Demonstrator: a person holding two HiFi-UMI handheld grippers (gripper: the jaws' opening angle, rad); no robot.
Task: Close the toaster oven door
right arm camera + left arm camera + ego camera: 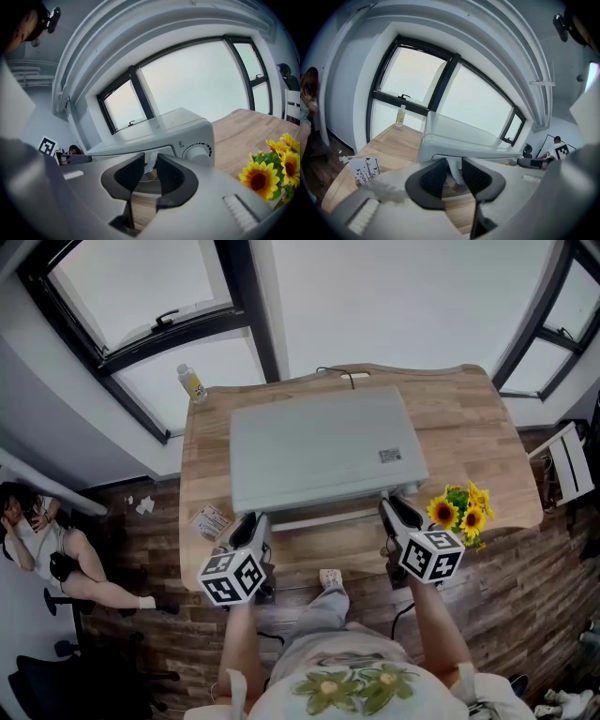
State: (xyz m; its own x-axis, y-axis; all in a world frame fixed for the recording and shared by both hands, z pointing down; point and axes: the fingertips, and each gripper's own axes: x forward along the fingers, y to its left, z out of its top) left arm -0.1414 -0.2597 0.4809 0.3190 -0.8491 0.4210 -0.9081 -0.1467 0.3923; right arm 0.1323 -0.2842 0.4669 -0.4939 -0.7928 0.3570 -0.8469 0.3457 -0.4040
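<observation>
Evidently a two-handed job. Pale grey box-shaped toaster oven [319, 451] sits mid-way on the light wooden worktop [469, 427], front facing 6 o'clock toward the person. Its long white door handle [323, 518] shows just proud of the front edge, so the door looks close to upright; fully shut or not, can't tell.

Left hand-held gripper [251, 524] at 7 o'clock of the oven, right hand-held gripper [394, 509] at 5 o'clock, one at each end of the handle. Likely reason: an even push, so the door swings without twisting.

Each gripper view shows the jaws about half closed, with a white upright piece of the handle pinched between the pads. Nothing else is held.

Pose: both forearms reach forward from the body, roughly parallel. Both grippers tip slightly nose-down, marker cubes toward the person.

Yellow artificial sunflowers [461, 512] stand at 4 o'clock, just beside the right gripper, so there is a risk of brushing them. Small clear plastic bottle [192, 382] at 11 o'clock, well apart.
</observation>
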